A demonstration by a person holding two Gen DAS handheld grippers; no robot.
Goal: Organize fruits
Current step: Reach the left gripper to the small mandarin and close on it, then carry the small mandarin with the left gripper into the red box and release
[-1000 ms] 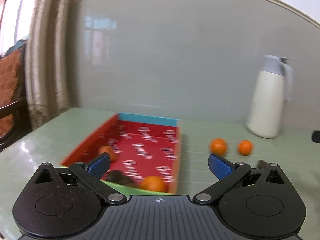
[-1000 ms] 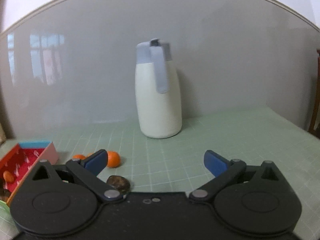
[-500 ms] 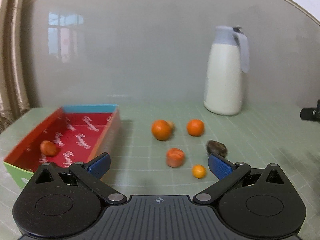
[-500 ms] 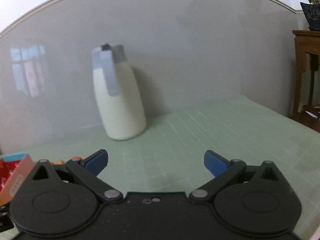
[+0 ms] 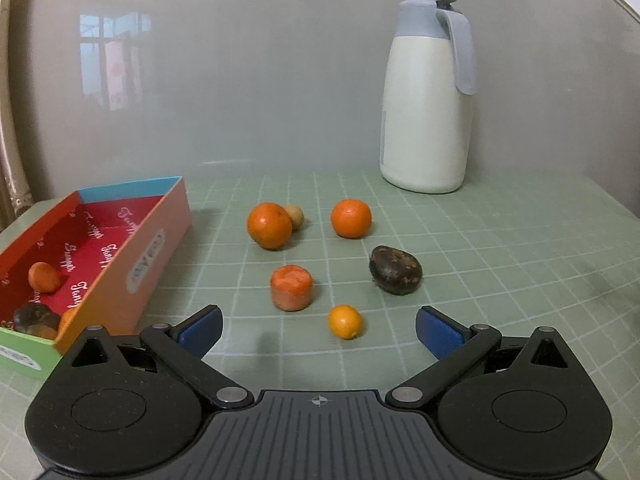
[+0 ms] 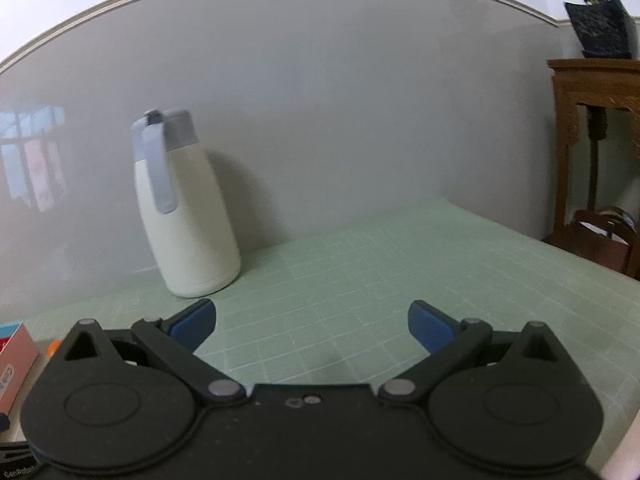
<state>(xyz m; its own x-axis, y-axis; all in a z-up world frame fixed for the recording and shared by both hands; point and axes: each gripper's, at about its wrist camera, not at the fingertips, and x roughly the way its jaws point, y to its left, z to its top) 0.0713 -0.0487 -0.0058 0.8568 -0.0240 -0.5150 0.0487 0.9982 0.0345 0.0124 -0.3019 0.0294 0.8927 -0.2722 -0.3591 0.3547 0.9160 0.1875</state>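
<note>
My left gripper [image 5: 318,326] is open and holds nothing, just short of a small kumquat [image 5: 345,321]. Beyond it on the green mat lie a cut carrot piece [image 5: 291,287], a dark brown fruit [image 5: 395,275], two oranges [image 5: 269,225] [image 5: 351,218] and a small tan fruit [image 5: 295,216] behind the left orange. At the left stands a red-lined box [image 5: 154,240] with an orange piece [image 5: 44,277] and a dark fruit [image 5: 34,318] inside. In the right wrist view my right gripper [image 6: 312,320] is open over bare mat, with the box corner [image 6: 14,354] at the far left.
A white jug with a grey lid [image 5: 428,96] [image 6: 184,208] stands at the back against the grey wall. In the right wrist view a wooden stand [image 6: 592,92] with a potted plant [image 6: 596,20] stands beyond the table's right edge.
The left gripper has swung right, from over the box to facing the loose fruits. The right gripper has turned right, so the jug slid left and the fruits left its view.
</note>
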